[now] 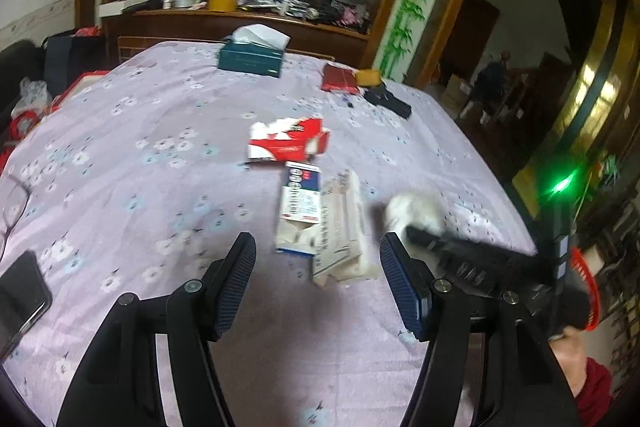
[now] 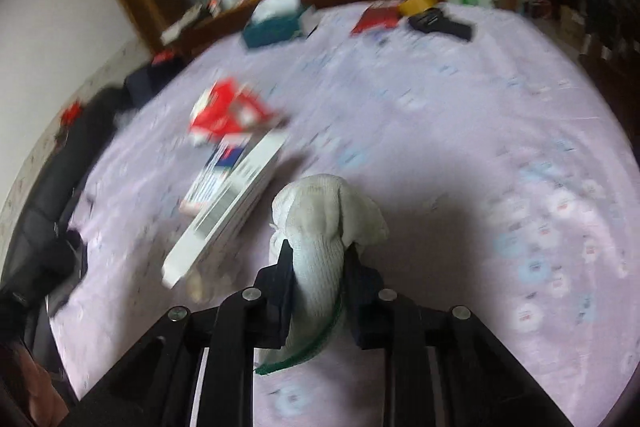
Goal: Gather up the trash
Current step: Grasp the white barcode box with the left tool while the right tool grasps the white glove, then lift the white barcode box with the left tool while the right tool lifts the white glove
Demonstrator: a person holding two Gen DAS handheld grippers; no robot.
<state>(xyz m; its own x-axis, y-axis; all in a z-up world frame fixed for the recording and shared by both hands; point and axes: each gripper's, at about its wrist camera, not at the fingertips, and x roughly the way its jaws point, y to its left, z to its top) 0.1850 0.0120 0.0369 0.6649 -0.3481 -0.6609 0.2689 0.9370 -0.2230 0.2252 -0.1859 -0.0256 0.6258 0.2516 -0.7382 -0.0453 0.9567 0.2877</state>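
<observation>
A white knitted glove (image 2: 320, 219) with a green cuff edge sits between the pads of my right gripper (image 2: 319, 251), which is shut on it just above the lilac floral tablecloth (image 2: 460, 147). The left wrist view shows the same glove (image 1: 416, 211) at the tip of that right gripper (image 1: 420, 233). My left gripper (image 1: 318, 251) is open, with nothing between its pads. Just ahead of it lie a flattened white box (image 1: 344, 227), a blue and white carton (image 1: 300, 203) and a crumpled red and white box (image 1: 288, 141).
At the table's far side are a teal tissue box (image 1: 252, 57), a red packet (image 1: 340, 79), a yellow tape roll (image 1: 368, 77) and a black object (image 1: 388, 101). A phone (image 1: 20, 299) lies near left. A red basket (image 1: 588, 287) stands beyond the right edge.
</observation>
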